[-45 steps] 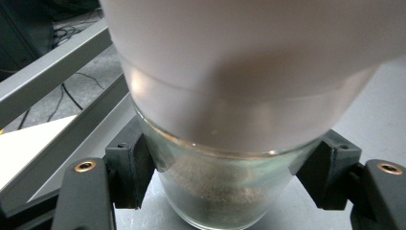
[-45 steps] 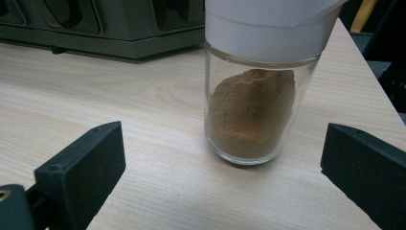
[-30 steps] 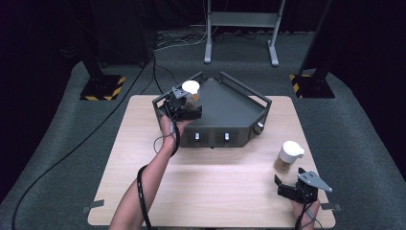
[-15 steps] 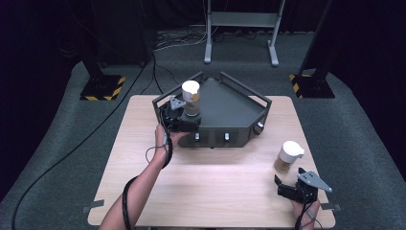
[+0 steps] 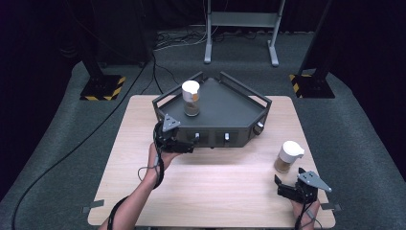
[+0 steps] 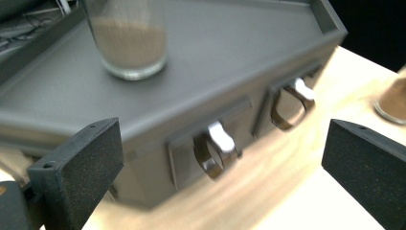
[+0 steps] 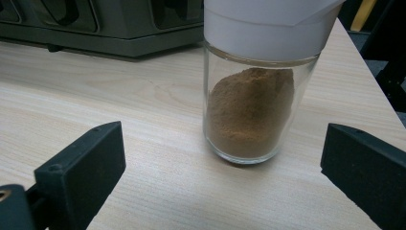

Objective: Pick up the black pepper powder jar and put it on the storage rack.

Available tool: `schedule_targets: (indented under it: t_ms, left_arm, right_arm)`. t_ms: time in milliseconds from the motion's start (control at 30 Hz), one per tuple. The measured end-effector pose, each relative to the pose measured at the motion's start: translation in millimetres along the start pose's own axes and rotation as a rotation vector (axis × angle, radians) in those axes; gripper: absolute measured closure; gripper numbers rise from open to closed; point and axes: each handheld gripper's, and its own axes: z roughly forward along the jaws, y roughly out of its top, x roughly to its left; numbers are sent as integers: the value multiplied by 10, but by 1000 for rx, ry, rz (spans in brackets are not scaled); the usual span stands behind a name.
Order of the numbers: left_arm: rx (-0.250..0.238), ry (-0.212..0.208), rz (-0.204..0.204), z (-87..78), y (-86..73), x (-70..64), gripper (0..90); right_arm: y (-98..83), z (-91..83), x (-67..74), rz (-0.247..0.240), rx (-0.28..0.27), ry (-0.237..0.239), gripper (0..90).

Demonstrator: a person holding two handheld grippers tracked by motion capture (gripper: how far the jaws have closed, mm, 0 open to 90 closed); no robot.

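Note:
A dark grey box [image 5: 225, 103] with two front drawers stands at the back of the wooden table [image 5: 215, 187]. On its top stands a glass jar of brown powder with a white lid [image 5: 191, 98] [image 6: 129, 43]. My left gripper [image 5: 186, 143] [image 6: 222, 158] is at the box's front left, facing the drawer handles [image 6: 215, 148]. Its jaws have just been opening and stand open with nothing between them. A second white-lidded jar of brown powder [image 5: 288, 157] [image 7: 256, 96] stands on the table at the right. My right gripper [image 5: 289, 179] [image 7: 222, 158] is open just short of it.
The box [image 7: 110, 24] has raised rails around its top and a knob [image 5: 260, 127] on its right front corner. Stand bases with yellow-black stripes [image 5: 103, 87] [image 5: 306, 86] sit on the floor beyond the table, along with a metal frame [image 5: 239, 28] and cables.
My left gripper has drawn back from beside the jar on the box top, toward the near side and lower, to the box's front. The jar stays put. The right gripper has not moved.

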Motion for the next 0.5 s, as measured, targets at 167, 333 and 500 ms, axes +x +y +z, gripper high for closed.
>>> schedule_targets:
  t_ms: [167,333,500]
  left_arm:
    - [45,-10,-36,-21,-277,34,2]
    - [91,10,-60,-53,-571,43,2]
    - [127,44,-84,-104,-815,37,1]
  right_arm:
    - [0,0,0,1,0,-1,5]
    - [2,1,1,1,1,-1,6]
    - [7,2,11,-3,4,-3,6]
